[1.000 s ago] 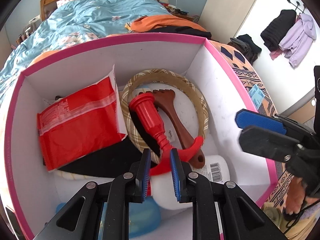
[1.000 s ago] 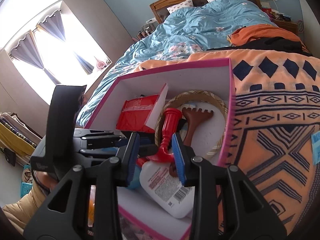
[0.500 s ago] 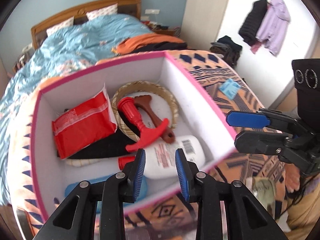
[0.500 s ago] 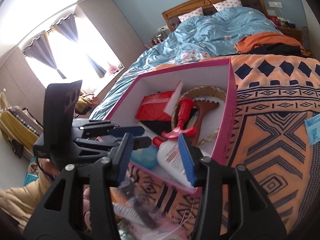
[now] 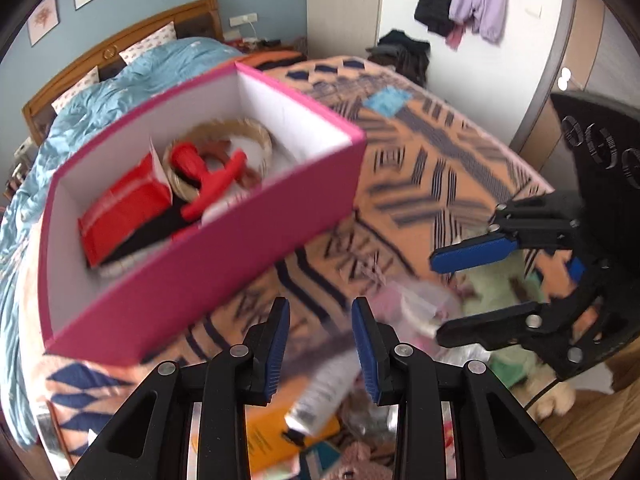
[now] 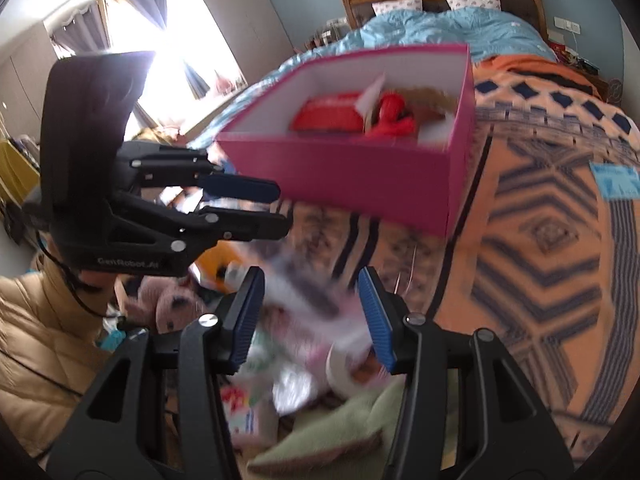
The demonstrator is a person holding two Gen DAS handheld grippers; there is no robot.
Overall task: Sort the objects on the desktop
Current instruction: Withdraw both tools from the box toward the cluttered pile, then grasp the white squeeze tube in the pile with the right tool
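Note:
A pink box (image 5: pixel 224 240) with white inside stands on the patterned blanket and holds a red packet (image 5: pixel 120 208), a red plastic handle piece (image 5: pixel 212 180) and a woven ring (image 5: pixel 256 136). It also shows in the right wrist view (image 6: pixel 352 176). My left gripper (image 5: pixel 320 344) is open and empty, low in front of the box over a blurred heap with a white tube (image 5: pixel 320 396). My right gripper (image 6: pixel 310 320) is open and empty above blurred packets (image 6: pixel 304 308). Each gripper shows in the other's view: the right one (image 5: pixel 472 288) and the left one (image 6: pixel 264 212).
An orange and navy patterned blanket (image 6: pixel 540 240) covers the surface; a blue card (image 6: pixel 616 180) lies on it at the right. A heap of loose items, a green cloth (image 6: pixel 348 428) and pink plush (image 6: pixel 172 304) lies near me. A bed (image 6: pixel 440 28) stands behind.
Both grippers have pulled back and down away from the box, which now sits farther off. The left jaws have opened wider. The red handle piece stays in the box.

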